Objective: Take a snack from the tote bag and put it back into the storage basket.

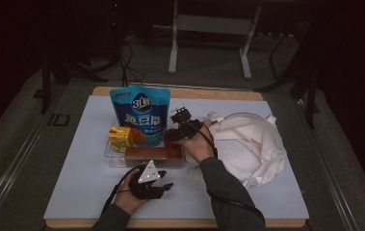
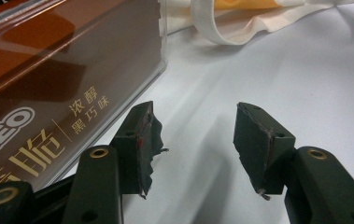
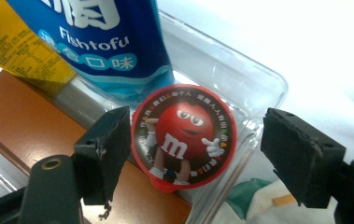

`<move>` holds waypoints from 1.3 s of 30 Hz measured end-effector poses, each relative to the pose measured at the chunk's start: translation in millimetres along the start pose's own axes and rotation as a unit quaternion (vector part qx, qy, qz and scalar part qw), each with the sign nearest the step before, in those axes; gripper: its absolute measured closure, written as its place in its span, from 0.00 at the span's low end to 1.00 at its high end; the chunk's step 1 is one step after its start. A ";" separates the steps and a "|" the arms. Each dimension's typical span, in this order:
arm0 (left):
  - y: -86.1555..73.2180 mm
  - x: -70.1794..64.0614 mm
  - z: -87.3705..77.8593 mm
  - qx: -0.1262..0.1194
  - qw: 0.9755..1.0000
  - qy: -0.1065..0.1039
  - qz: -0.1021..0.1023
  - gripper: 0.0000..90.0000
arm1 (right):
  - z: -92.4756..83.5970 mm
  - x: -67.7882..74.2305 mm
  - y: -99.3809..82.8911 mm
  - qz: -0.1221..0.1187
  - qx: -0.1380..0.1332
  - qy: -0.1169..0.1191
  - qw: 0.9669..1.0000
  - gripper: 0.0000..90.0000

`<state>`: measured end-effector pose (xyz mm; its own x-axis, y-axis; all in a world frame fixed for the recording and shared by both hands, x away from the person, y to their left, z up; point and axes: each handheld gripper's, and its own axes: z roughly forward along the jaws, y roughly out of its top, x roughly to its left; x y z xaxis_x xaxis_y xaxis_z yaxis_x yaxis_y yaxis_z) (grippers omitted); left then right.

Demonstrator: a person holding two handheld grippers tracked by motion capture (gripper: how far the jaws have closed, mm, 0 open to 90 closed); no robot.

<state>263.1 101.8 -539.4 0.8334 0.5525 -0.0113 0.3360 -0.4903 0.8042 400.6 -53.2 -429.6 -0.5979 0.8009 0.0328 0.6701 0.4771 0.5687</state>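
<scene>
Presently the right hand-held gripper (image 3: 193,154) is held spread, its jaws standing either side of a round red M&M's tub (image 3: 184,136) without being seen to touch it. The tub lies in the clear plastic tray (image 3: 263,79), beside the blue Fishtofu pouch (image 3: 104,42) and above the brown Oreo box (image 2: 48,88). It is judged light, stiff and rather slippery, so it would best be taken across its rim. The left hand-held gripper (image 2: 193,140) is likewise held spread and empty, low over the white surface (image 2: 277,60), just beside the box. A cream cloth bag (image 1: 252,144) lies to the right.
</scene>
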 end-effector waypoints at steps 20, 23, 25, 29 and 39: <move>0.1 0.1 0.1 0.001 1.000 0.001 -0.001 0.54 | -20.0 -5.6 -1.0 -0.008 -0.011 0.002 1.000 0.28; 0.1 0.2 0.0 0.001 1.000 0.002 0.000 0.54 | -24.1 -7.0 -1.7 -0.010 -0.015 0.001 1.000 0.28; 0.1 0.2 0.0 0.001 1.000 0.002 0.000 0.54 | -26.9 -7.9 -2.3 -0.012 -0.017 0.001 1.000 0.28; 0.1 0.2 0.2 0.001 1.000 0.002 -0.001 0.54 | -32.7 -9.5 -4.7 -0.016 -0.020 0.000 1.000 0.28; 0.2 0.6 0.1 0.002 1.000 0.001 -0.002 0.54 | -44.7 -19.2 -14.6 -0.022 -0.026 0.001 0.999 0.28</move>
<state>263.7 101.9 -539.3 0.8312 0.5559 -0.0129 0.3410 -0.4913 0.8015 382.7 -91.7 -401.7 -0.6278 0.7783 0.0088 0.6196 0.4929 0.6109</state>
